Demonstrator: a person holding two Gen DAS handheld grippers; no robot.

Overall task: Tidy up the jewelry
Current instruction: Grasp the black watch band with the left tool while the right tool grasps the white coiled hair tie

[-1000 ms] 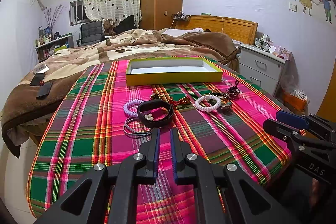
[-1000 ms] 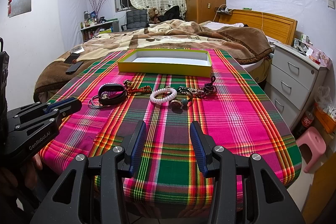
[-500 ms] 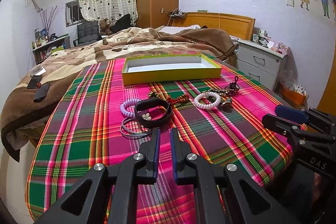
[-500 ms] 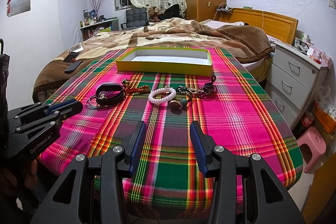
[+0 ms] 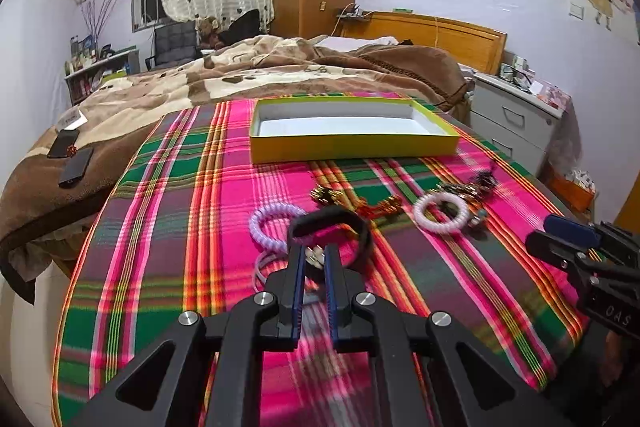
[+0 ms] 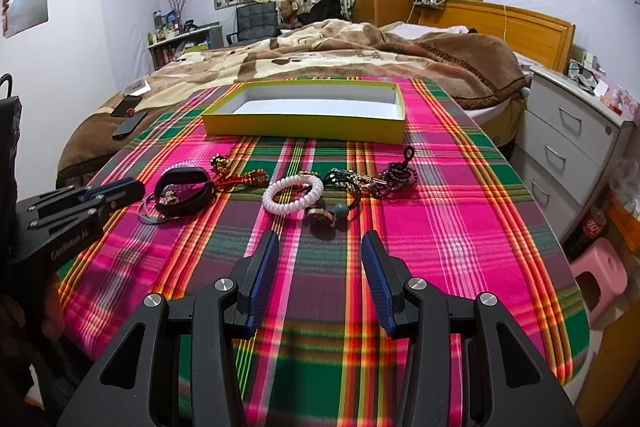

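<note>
Here, black band bracelet, looped, glossy, left gripper narrowly parted, empty, right gripper spread wide, empty

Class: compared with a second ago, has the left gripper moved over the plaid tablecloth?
Yes. The left gripper has advanced toward the black band: its fingertips, which were short of the band earlier, now overlap its near edge in the left wrist view, and the yellow box looms larger.

Counter, plaid cloth over it. On it: yellow tray at far end, empty. Nearer, in a row: black band w/ thin rings, pink coil, red-gold charm, white coil, dark bead strands, poss. keyring, blurred.
</note>
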